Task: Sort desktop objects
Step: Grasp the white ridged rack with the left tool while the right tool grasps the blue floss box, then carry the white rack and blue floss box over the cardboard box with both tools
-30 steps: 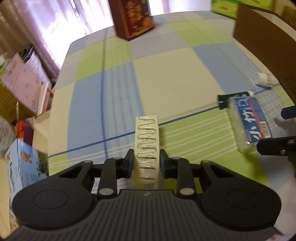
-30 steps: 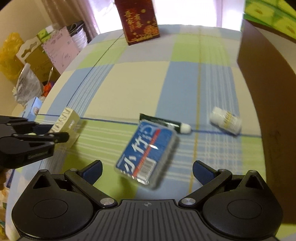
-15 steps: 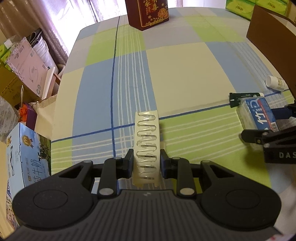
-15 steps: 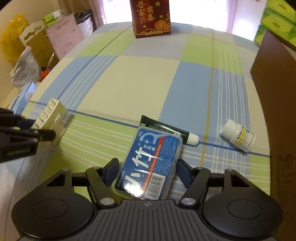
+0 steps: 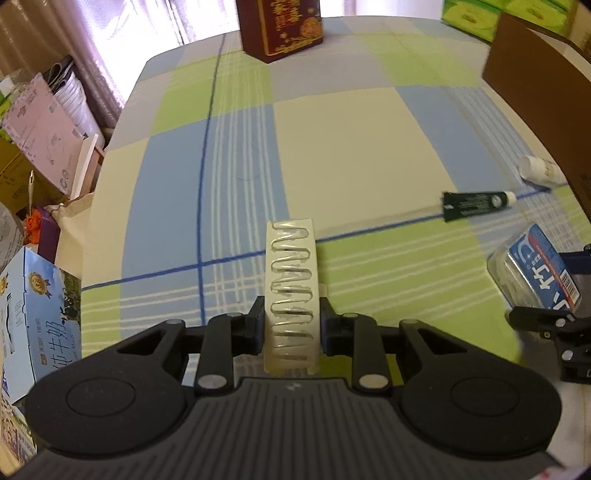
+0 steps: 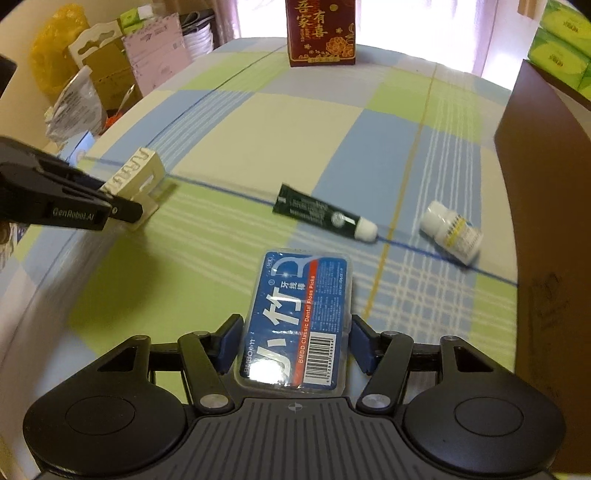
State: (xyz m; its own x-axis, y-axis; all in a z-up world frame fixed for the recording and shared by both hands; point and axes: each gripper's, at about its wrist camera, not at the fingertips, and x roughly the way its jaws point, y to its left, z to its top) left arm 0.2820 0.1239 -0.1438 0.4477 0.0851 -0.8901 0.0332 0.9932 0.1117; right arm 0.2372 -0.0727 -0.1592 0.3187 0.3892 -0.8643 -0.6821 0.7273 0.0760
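My left gripper (image 5: 291,323) is shut on a cream paper-clip box (image 5: 291,291) with a clear window, held above the checked tablecloth; the box also shows in the right wrist view (image 6: 135,184). My right gripper (image 6: 293,345) is shut on a blue dental floss pick case (image 6: 297,317), which also shows at the right edge of the left wrist view (image 5: 535,273). A dark green tube (image 6: 323,216) with a white cap and a small white pill bottle (image 6: 452,232) lie on the cloth ahead of the right gripper.
A brown cardboard box wall (image 6: 546,184) stands along the right. A red gift box (image 6: 320,31) stands at the table's far end. Green tissue packs (image 6: 561,48) sit behind the brown box. Cartons and bags (image 5: 37,155) crowd the floor left of the table.
My right gripper closed on the floss pick case and lifted it off the cloth. My left gripper kept hold of the paper-clip box and shifted slightly.
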